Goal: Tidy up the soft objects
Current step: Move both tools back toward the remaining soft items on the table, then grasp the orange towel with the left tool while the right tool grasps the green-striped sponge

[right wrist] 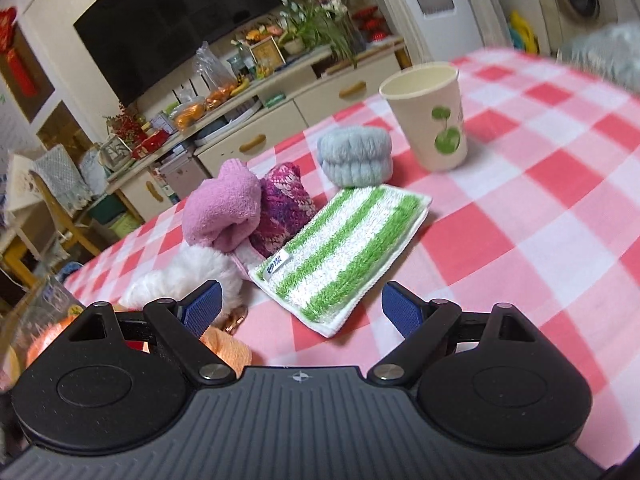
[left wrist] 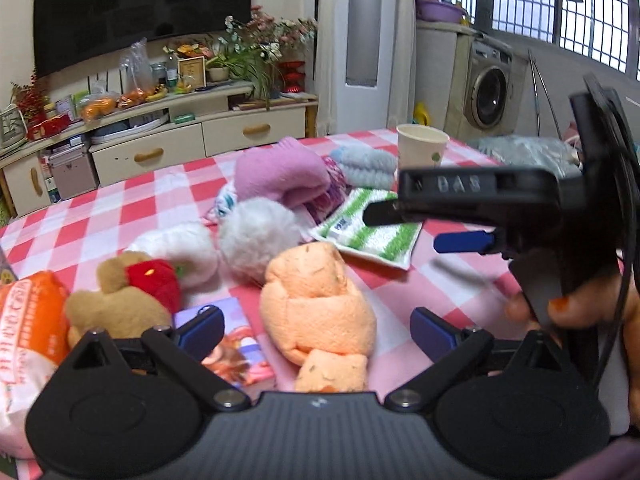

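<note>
Both wrist cams low, close over table; share striped cloth [left wrist: 366, 232], probably.

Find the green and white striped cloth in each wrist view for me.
Left wrist: green-striped cloth, right of centre, just beyond the orange towel.
Right wrist: same cloth, centre, ahead of the open fingers.
Shared landmark: paper cup behind it.

Striped cloth [right wrist: 344, 256] lies before cup [right wrist: 428, 116] on table [right wrist: 540, 208]
</note>
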